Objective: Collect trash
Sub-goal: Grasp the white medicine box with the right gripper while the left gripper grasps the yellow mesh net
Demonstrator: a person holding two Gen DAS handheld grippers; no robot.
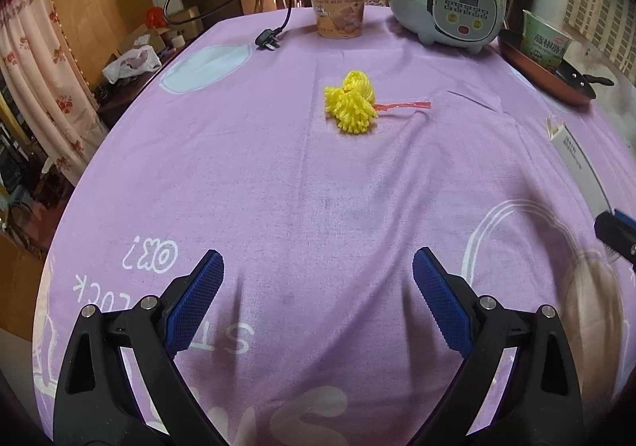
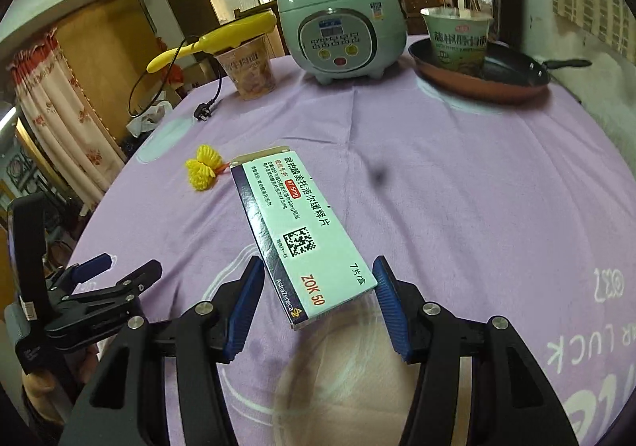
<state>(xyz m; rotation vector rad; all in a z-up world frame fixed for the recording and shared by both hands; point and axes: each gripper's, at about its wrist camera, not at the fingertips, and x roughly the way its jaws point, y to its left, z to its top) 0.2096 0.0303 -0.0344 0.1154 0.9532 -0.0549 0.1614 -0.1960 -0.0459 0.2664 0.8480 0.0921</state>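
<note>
- The medicine box (image 2: 302, 231) was held in the right gripper (image 2: 318, 299), just above the purple table (image 2: 457, 187).
- It looked light, stiff and easy to crush, so its long sides are the best place to hold it.
- Its long way pointed away from the gripper, toward the yellow yarn bundle (image 2: 203, 167).
- The left gripper (image 1: 318, 299) was wide and held nothing.

A flat white cardboard medicine box (image 2: 302, 235) lies on the purple-clothed table (image 2: 457, 187), a yellow yarn tassel (image 2: 203, 167) just left, a mint-green rice cooker (image 2: 342, 36) behind.
</note>
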